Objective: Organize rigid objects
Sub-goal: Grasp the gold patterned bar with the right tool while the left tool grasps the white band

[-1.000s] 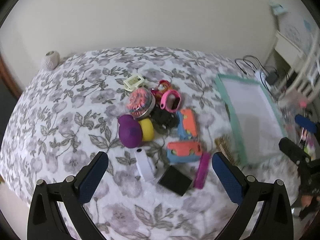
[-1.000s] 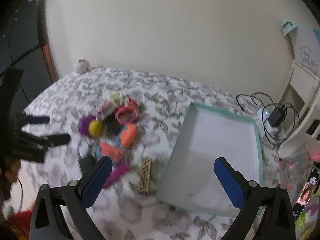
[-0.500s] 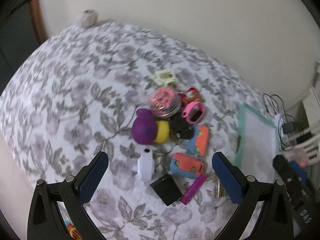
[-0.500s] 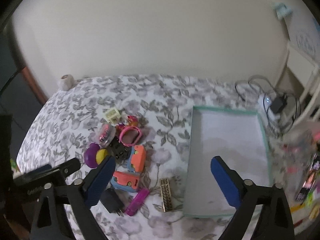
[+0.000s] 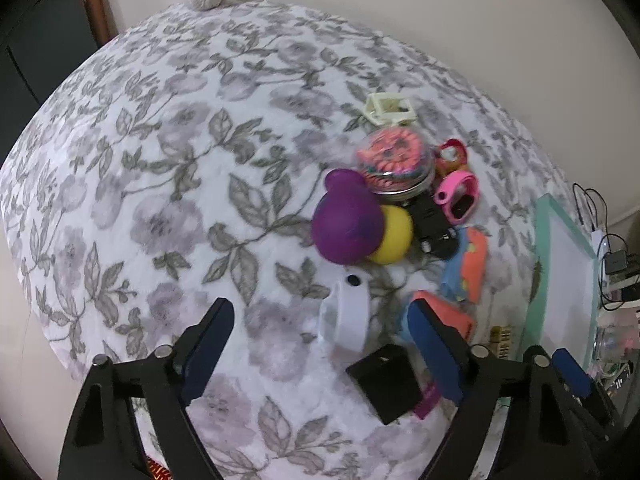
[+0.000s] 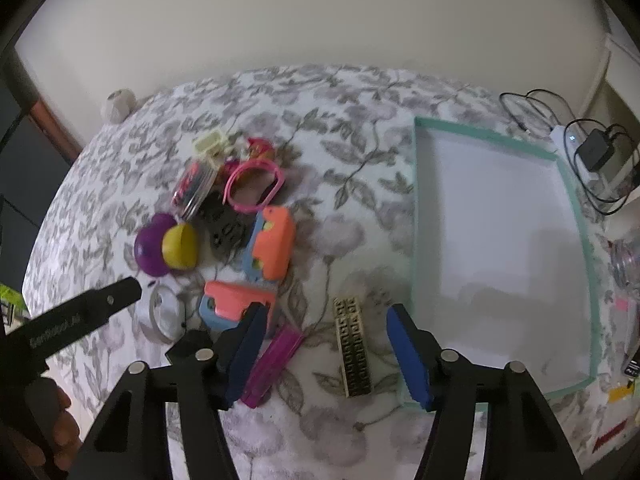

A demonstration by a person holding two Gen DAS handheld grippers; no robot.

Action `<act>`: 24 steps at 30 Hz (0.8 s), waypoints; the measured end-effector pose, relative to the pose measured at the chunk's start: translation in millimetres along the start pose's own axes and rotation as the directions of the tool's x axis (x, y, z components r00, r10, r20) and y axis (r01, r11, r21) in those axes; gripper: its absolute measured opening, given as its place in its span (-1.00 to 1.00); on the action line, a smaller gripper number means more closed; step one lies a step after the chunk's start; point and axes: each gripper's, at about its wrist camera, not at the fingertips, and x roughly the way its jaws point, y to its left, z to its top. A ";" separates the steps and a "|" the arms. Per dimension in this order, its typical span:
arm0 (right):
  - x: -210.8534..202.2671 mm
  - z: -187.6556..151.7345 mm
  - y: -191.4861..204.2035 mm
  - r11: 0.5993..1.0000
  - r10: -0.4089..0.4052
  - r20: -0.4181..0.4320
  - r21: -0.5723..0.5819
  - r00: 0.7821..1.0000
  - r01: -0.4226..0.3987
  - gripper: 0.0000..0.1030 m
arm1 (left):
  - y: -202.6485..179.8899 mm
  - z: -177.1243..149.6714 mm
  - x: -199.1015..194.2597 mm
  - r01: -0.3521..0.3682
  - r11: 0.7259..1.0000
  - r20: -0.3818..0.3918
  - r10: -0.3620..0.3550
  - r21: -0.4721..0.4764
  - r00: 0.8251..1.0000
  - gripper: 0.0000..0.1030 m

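The left gripper fingers have just been closing, a white oval gadget loose between them. The right gripper fingers, closing too, straddle a gold patterned bar. Beyond lies the toy pile; the mint-rimmed white tray sits right of the fingers.

on the cloth-covered table a cluster of small things lies left of the tray. in the right wrist view the comb lies nearest the tray's left wall, the flat bar just left of it, the two toy cars behind them. the ball touches the dome at the cluster's left. the wristband lies behind the cars.
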 end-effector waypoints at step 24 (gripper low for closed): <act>48.2 -21.0 -10.3 0.999 -0.037 -0.116 0.002 0.993 0.038 -0.42 | -7.2 -0.4 49.8 0.005 0.999 -0.057 -0.003 0.035 0.998 -0.06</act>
